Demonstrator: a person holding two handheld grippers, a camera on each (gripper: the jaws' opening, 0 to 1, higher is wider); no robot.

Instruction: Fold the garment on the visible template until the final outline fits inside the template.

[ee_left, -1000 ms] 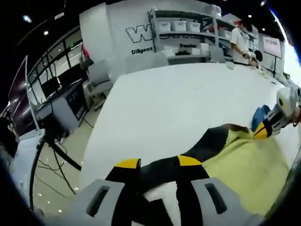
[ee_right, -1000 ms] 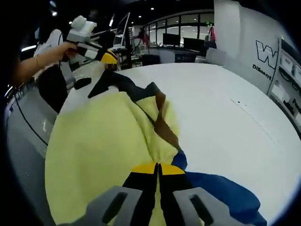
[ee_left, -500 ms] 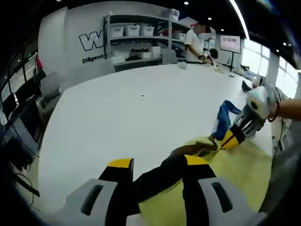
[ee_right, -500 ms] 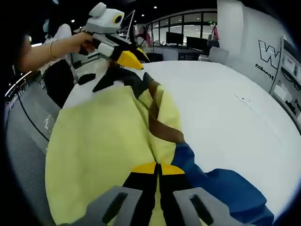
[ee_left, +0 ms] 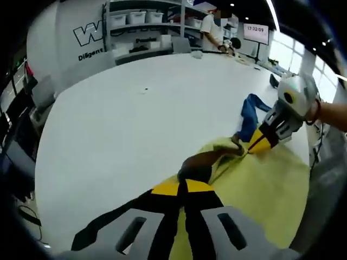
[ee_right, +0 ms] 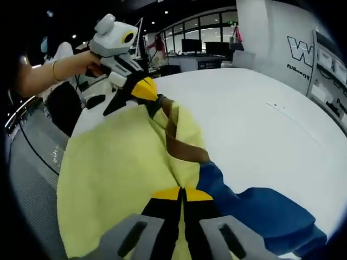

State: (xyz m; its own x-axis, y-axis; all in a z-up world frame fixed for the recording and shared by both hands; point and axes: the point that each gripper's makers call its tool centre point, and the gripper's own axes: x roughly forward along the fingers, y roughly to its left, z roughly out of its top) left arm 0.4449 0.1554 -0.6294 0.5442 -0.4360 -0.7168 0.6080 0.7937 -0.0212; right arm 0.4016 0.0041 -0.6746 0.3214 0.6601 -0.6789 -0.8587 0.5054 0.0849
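- White and wide, the table (ee_left: 119, 124) runs ahead of both grippers, with shelving and a lettered wall behind it.
- Left gripper (ee_left: 182, 188): a second ago its jaws stood apart astride the black part of the garment; now the yellow tips meet, clenched on the garment (ee_left: 255, 189) at its dark edge.
- Right gripper (ee_right: 182, 194) is clamped on the same garment where the yellow cloth meets the blue sleeve (ee_right: 260, 211), as it was before.
- Seen from the right gripper view, the left gripper has drawn nearer, so the yellow cloth between them has bunched.
- Judged from this, both ends are now held and a fold can start; no template outline is discernible.
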